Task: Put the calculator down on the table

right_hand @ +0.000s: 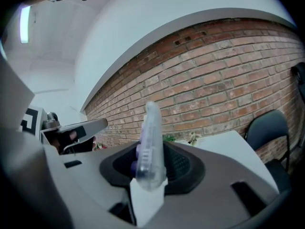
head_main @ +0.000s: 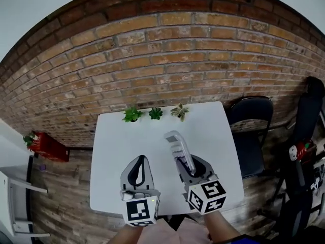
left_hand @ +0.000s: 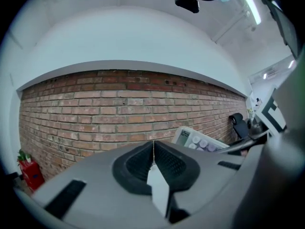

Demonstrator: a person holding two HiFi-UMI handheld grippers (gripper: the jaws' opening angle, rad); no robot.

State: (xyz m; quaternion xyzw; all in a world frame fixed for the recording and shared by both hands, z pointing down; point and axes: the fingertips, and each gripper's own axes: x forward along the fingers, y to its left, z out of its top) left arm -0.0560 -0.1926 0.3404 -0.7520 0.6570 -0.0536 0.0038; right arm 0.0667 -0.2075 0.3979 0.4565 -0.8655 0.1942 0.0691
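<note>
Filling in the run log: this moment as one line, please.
right claw: shut on calculator, edge-up over table | left claw: shut, empty | calculator not yet down

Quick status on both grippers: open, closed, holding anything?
Left gripper: jaws closed, nothing between them.
Right gripper: jaws closed on the calculator, held on edge.

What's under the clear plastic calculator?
Bare square white table, with the clear plastic calculator held edge-up in the right gripper. The spot under the gripper body is hidden.

Grey left gripper [head_main: 140,158], black-white marker cube [head_main: 141,211]
</note>
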